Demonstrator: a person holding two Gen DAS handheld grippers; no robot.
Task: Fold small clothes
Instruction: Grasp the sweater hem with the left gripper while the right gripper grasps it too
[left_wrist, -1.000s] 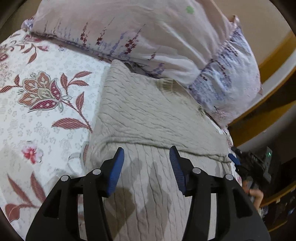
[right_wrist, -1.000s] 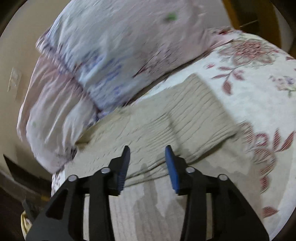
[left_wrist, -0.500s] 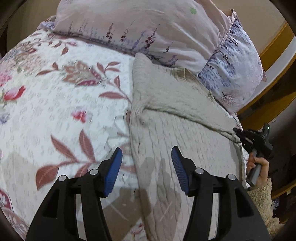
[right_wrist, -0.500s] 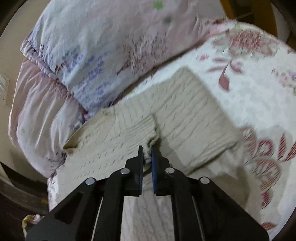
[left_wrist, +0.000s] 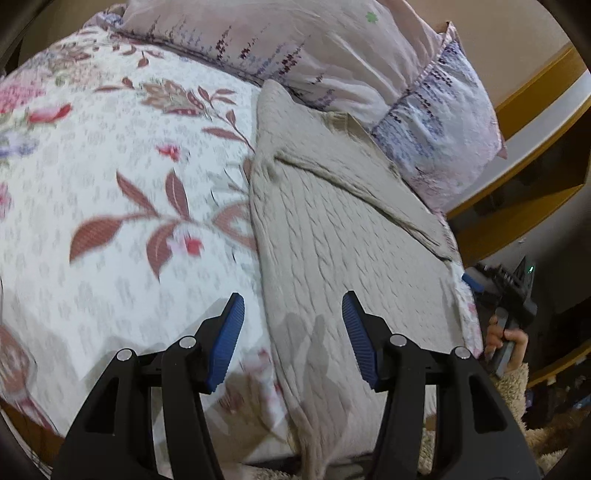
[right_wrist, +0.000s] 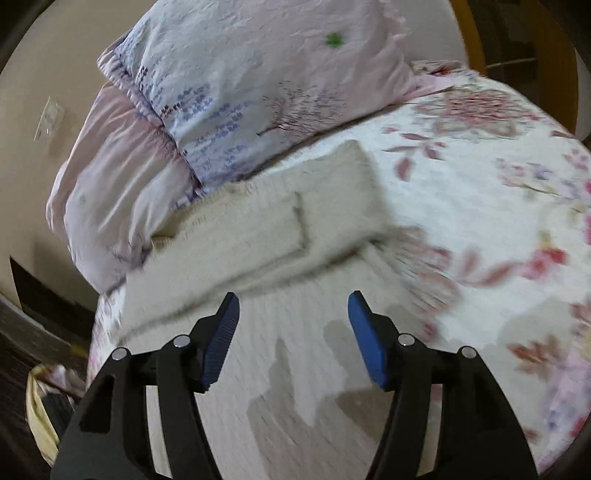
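Note:
A beige cable-knit sweater (left_wrist: 340, 236) lies flat on the floral bedspread (left_wrist: 110, 192), its sleeves folded across the upper part. It also shows in the right wrist view (right_wrist: 288, 229), blurred. My left gripper (left_wrist: 291, 325) is open and empty, hovering over the sweater's left edge near the bottom. My right gripper (right_wrist: 291, 328) is open and empty above the sweater's lower part. In the left wrist view the right gripper (left_wrist: 506, 291) shows at the bed's right edge, held in a hand.
A pink and lilac pillow (left_wrist: 332, 55) lies along the head of the bed, touching the sweater's top; it also shows in the right wrist view (right_wrist: 240, 85). A wooden bed frame (left_wrist: 535, 122) runs on the right. The bed's edge drops off at left (right_wrist: 92, 332).
My right gripper was shut on a fold of the sweater half a second ago; it has let go, opened and pulled back. My left gripper has drawn back toward the sweater's hem, still open.

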